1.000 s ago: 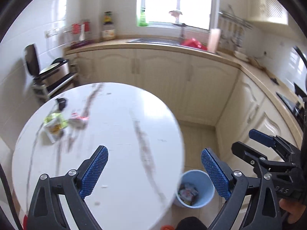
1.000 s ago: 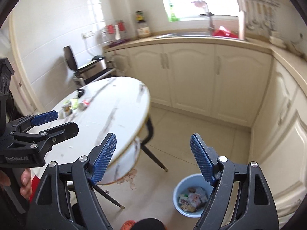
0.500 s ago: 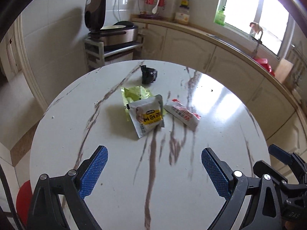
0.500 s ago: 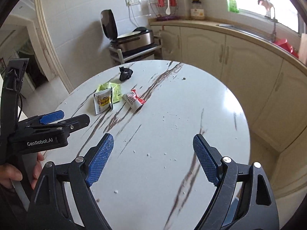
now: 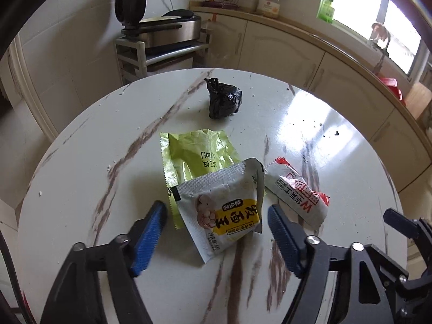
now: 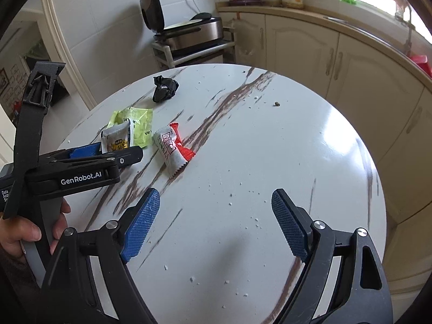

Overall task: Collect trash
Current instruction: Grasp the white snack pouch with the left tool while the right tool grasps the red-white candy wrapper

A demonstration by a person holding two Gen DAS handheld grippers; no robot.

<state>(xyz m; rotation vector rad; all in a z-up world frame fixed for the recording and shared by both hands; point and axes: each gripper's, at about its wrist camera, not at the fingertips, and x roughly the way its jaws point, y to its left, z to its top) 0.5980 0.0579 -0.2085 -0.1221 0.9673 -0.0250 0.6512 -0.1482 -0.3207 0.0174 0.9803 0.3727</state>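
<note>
Around the silver packet (image 5: 224, 208), the left gripper (image 5: 216, 224) has closed in.

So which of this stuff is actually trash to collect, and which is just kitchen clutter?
Trash on the table:
white-and-yellow packet
green wrapper
red-and-white wrapper
knotted black bag

Just lying about:
cooker on the rack
jar
green bottle

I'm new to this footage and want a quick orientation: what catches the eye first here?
A cluster of snack wrappers on the round marble table: a white-and-yellow packet lying over a green wrapper, and a red-and-white packet beside them. The open left gripper straddles the white-and-yellow packet. A knotted black bag sits farther back.
</note>
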